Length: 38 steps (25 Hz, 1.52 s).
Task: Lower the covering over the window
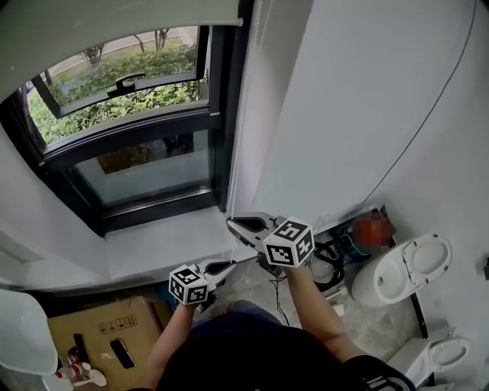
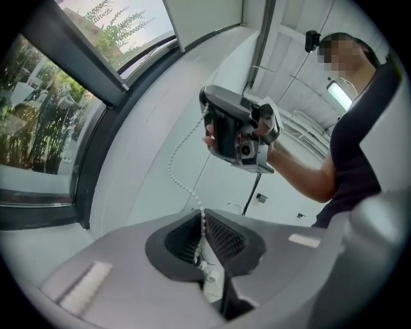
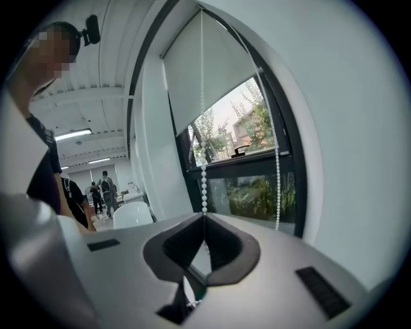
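both claws are pinched shut on the bead chain [image 3: 203, 170]: r gripper [image 1: 233, 225] higher, l gripper [image 1: 223, 267] just below at its 7 o'clock, prob for hand-over-hand pulls. roller blind [image 1: 114, 21] sits at 12 o'clock of the window [image 1: 145, 164], only the top covered, so lots left to lower.

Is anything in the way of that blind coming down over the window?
Nothing visible does. The roller blind hangs above the window, the sill below looks bare, and the left gripper and right gripper are each shut on its bead chain.
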Each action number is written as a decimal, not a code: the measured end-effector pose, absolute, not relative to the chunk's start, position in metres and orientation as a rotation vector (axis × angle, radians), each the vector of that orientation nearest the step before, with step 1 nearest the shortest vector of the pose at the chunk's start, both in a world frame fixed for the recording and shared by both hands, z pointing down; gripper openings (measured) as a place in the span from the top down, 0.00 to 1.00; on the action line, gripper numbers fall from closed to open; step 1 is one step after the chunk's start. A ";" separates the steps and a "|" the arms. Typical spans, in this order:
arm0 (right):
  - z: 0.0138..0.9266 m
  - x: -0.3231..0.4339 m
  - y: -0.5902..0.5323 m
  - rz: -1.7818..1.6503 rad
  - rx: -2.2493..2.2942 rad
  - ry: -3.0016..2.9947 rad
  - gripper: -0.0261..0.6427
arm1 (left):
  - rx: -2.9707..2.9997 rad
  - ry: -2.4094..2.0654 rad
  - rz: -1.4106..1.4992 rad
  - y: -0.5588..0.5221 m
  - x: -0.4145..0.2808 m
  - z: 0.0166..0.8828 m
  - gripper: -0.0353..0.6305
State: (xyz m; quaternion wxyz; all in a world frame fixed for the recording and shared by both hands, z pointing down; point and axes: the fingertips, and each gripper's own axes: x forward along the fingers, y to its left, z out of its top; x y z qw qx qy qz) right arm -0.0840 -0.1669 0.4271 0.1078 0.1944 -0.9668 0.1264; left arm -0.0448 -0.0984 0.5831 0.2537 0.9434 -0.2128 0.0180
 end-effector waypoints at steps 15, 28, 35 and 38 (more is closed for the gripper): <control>0.479 -0.089 -0.169 0.333 0.565 -2.670 0.94 | 2.550 -0.622 0.011 -0.103 -0.061 0.580 0.91; 0.568 -0.073 -0.154 0.496 0.550 -2.494 0.94 | 2.568 -0.727 -0.107 -0.116 -0.088 0.547 0.90; 0.573 -0.069 -0.155 0.509 0.555 -2.483 0.94 | 2.692 -0.892 -0.097 -0.132 -0.115 0.496 0.88; 0.573 -0.064 -0.156 0.511 0.560 -2.478 0.94 | 2.720 -0.979 -0.131 -0.139 -0.132 0.467 0.88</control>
